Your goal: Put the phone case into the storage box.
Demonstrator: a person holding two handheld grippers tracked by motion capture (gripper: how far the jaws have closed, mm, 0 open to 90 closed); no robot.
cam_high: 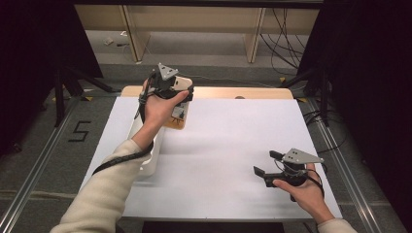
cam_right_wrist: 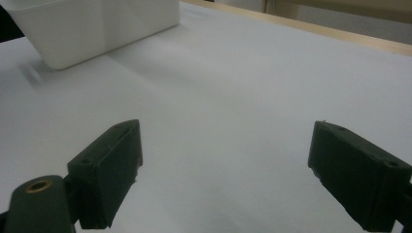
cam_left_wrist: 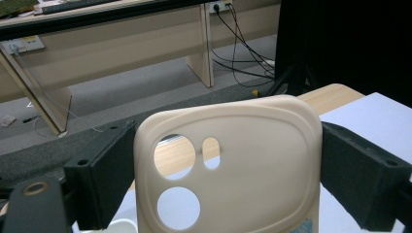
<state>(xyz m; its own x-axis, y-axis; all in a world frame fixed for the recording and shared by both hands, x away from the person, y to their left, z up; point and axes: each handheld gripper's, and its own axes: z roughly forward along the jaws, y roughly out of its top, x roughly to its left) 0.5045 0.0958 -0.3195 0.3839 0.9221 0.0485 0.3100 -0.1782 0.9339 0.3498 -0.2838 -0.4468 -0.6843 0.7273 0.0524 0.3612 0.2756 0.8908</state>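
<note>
A white sheet covers the wooden desk [cam_high: 272,93]; cables trail across the grey floor [cam_high: 204,60] behind. The left gripper [cam_left_wrist: 228,170] has its fingers clenched on a cream phone case [cam_left_wrist: 262,160]; the right gripper [cam_right_wrist: 228,179] has its fingers released.

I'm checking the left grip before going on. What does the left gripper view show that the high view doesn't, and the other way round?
The left gripper view alone shows the phone case's beige back with its three camera cut-outs, squeezed at both edges between the left gripper's fingers.

The high view alone shows the right gripper open and empty above the white sheet, the left hand, and the white bin beneath the left forearm.

Both show the case held above the table's far-left part, the wooden table edge and the floor cables beyond.
</note>
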